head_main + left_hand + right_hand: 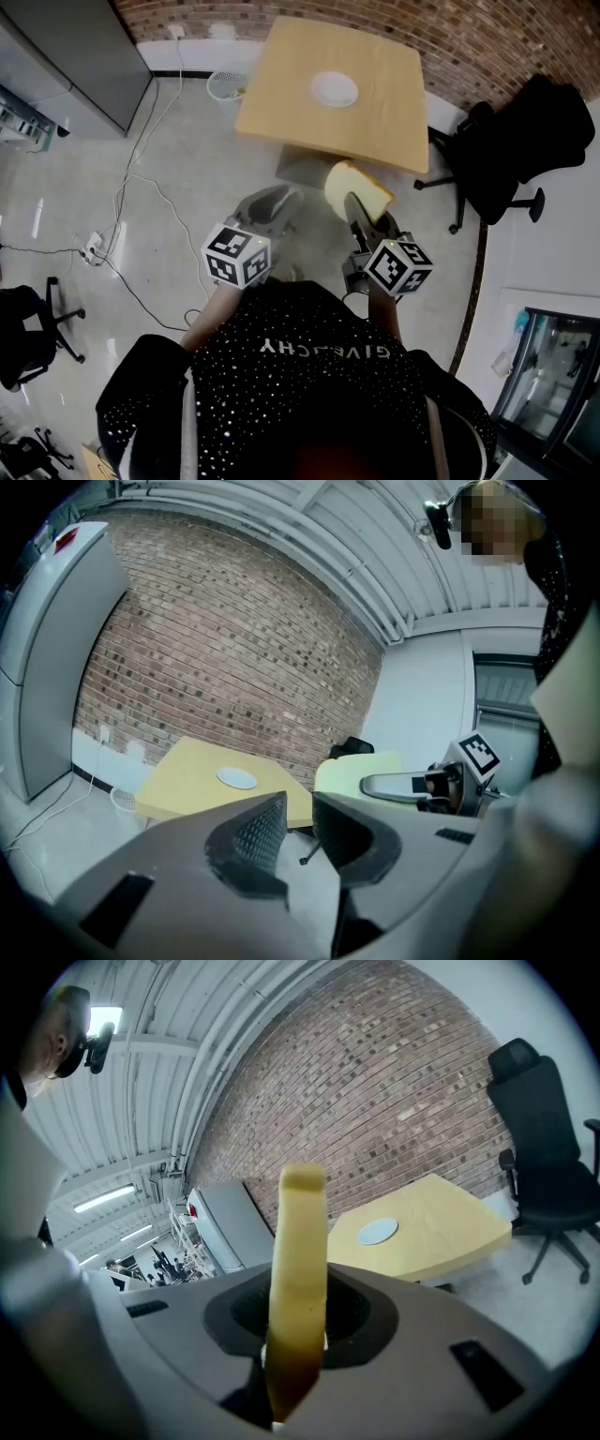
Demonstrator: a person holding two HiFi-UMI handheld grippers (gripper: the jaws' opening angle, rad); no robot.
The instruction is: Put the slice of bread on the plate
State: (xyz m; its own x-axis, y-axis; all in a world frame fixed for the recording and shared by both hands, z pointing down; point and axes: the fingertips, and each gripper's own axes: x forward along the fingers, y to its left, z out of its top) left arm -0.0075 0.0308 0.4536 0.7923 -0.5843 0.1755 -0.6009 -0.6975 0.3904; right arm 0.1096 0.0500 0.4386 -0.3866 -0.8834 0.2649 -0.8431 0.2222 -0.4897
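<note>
R claw is clamped on the pale, brown-crusted slice of bread. It holds the slice on edge w/ pads on the flat faces, prob. so it won't fold or slip. Bread is in the air just short of the near edge of the light wooden square bench, not yet over it. Small round white plate sits mid-bench, toward the far side, nothing on it.

L claw is empty, jaws a little apart. It hangs off the bench's near edge beside the bread, prob. parked as a spare.

Nothing else on the bench, so no obstacle btwn bread and plate. Black office chair stands right of the bench, white wire basket just beside its left edge, red brick wall behind it. None in the way.
</note>
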